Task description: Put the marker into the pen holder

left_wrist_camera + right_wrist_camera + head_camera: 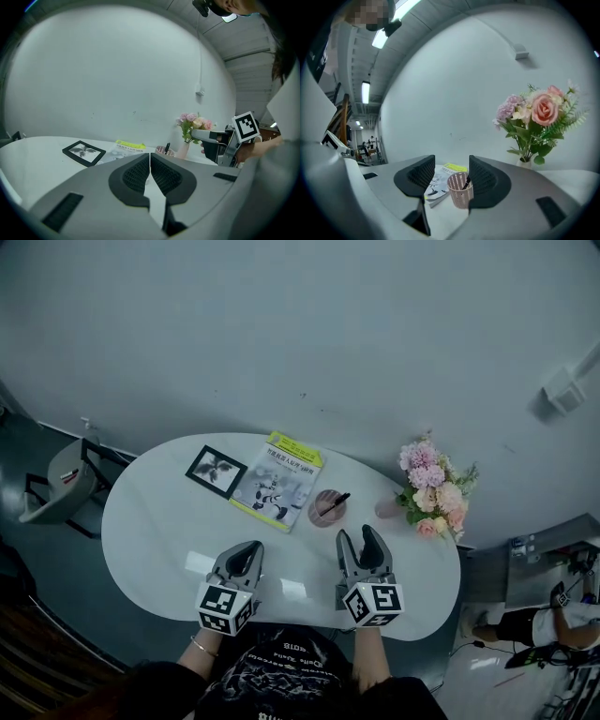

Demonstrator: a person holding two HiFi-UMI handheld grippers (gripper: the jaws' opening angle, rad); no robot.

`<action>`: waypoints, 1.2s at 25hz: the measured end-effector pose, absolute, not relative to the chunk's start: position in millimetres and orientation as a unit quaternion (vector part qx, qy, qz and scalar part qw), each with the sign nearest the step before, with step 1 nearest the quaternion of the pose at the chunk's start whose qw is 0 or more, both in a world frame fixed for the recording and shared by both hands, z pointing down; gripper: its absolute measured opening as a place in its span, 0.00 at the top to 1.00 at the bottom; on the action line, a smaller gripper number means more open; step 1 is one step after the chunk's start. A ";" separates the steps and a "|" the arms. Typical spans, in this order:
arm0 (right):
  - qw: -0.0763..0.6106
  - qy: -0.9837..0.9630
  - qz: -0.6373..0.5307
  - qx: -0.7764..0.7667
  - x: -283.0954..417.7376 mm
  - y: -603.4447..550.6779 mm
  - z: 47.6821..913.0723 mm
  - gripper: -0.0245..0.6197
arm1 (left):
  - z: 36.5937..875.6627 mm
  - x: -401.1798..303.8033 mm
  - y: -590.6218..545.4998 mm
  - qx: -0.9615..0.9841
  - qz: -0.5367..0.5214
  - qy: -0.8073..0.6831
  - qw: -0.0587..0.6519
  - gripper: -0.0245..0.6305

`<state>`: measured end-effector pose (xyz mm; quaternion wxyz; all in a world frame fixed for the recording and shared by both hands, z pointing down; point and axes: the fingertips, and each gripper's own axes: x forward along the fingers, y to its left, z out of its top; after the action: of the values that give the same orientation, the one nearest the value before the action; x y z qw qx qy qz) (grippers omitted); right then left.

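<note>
1. While the bench (150, 521) lay wide around the pen holder (327, 510), backing away seemed the only step left.
2. Right gripper (358, 538), just nearer than the pen holder, gaped empty; it was best drawn straight back.
3. Left gripper (246, 554), nearer-left of the pen holder, was pinched closed on nothing.
4. Marker (335, 503) leaned inside the pen holder.
</note>
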<state>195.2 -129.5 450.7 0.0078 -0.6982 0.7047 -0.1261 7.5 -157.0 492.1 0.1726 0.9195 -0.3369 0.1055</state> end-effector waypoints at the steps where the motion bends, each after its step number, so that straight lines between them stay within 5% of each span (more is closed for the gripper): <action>1: 0.005 0.704 -0.130 -0.698 195.1 -126.1 454.6 0.58 | 492.3 9.9 -156.5 0.921 0.106 -0.333 0.171 0.92; 10: -0.045 0.702 -0.150 -0.695 189.6 -102.8 482.8 0.59 | 493.2 22.8 -150.8 0.930 0.108 -0.311 0.165 0.92; 21: -0.072 0.698 -0.152 -0.696 190.6 -97.8 490.0 0.89 | 491.1 17.1 -153.3 0.929 0.106 -0.316 0.163 0.92; 30: -0.071 0.702 -0.148 -0.693 189.9 -101.6 490.0 0.92 | 492.6 9.6 -159.6 0.921 0.107 -0.337 0.164 0.92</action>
<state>189.9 -101.6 490.0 -0.0712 -0.6935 0.7016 -0.1478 9.6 -159.6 492.6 0.1642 0.9208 -0.3373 0.1067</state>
